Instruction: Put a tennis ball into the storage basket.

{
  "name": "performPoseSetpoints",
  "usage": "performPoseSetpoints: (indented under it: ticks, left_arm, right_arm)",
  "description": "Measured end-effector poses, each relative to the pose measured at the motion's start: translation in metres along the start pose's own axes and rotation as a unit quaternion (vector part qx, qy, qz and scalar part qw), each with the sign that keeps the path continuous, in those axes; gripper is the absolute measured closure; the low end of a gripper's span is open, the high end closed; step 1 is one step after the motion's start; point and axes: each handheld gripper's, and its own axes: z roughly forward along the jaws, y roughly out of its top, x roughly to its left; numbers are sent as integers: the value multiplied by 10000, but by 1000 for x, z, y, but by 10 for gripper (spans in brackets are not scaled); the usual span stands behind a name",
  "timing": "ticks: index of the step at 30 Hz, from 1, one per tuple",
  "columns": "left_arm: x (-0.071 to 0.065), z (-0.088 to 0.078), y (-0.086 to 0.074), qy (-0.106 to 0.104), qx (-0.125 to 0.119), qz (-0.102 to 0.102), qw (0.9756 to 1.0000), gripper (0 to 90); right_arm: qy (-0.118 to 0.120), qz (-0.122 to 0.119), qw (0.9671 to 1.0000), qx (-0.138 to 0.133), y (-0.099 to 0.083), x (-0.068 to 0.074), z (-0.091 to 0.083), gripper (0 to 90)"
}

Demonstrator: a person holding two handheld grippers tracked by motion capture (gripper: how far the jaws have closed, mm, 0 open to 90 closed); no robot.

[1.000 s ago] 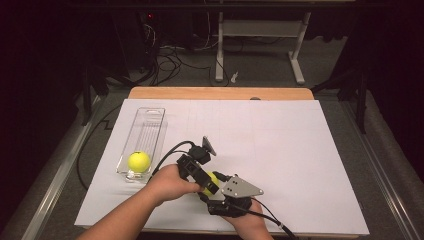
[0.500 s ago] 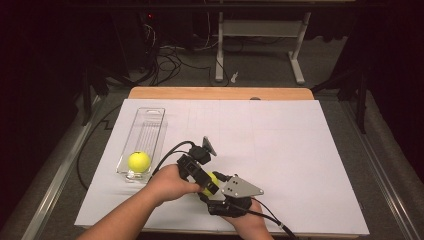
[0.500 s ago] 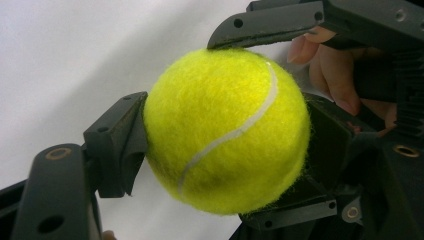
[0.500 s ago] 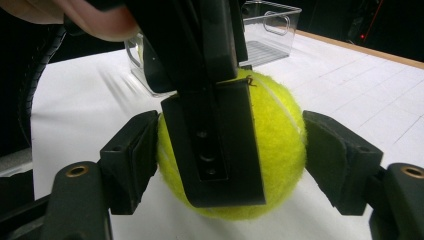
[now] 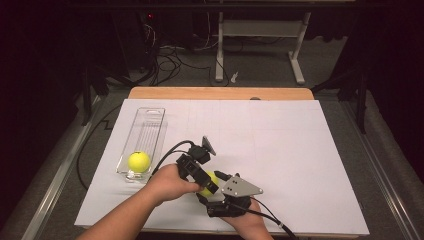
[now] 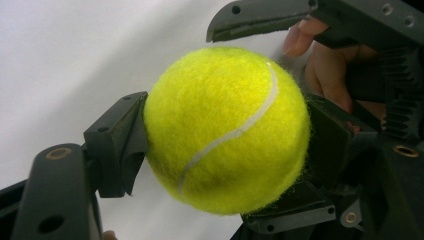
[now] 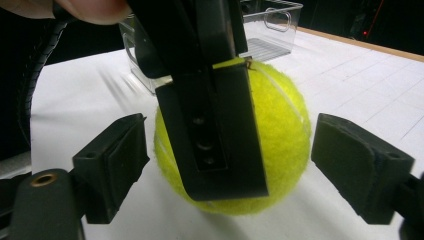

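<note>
A yellow tennis ball (image 6: 225, 130) sits between the pads of my left gripper (image 6: 225, 142), which is shut on it; both pads press into the felt. In the high view this ball (image 5: 210, 182) is near the table's front, between the two hands. My right gripper (image 7: 237, 165) faces the same ball (image 7: 280, 135) and its jaws have just been opening. They now stand open, with a gap on each side of the ball. One left-gripper finger (image 7: 215, 140) crosses in front of the ball. A second tennis ball (image 5: 139, 161) lies in a clear tray (image 5: 150, 122).
A white paper sheet (image 5: 280, 140) covers the table, with a wooden edge (image 5: 220, 93) at the far side. The clear tray (image 7: 265, 25) lies lengthwise at the left. Table legs and cables stand on the dark floor behind.
</note>
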Motion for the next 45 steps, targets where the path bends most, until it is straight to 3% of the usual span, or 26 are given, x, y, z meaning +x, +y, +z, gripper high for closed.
performPoseSetpoints:
  ticks: [10,27,38,45]
  left_arm:
    - [4,-3,-5,216,-56,-15,9997,262]
    - [26,-11,-24,590,-396,-358,9968,262]
    - [37,-13,-35,657,-590,-470,9950,262]
    - [40,-11,-36,600,-602,-485,9952,262]
  right_arm:
    - [56,114,9997,200,-4,-1,2,6]
    - [16,156,9993,325,-7,-7,-8,4]
    - [-292,291,9987,302,1,-31,-23,4]
    - [-654,234,9969,371,-2,-49,-46,3]
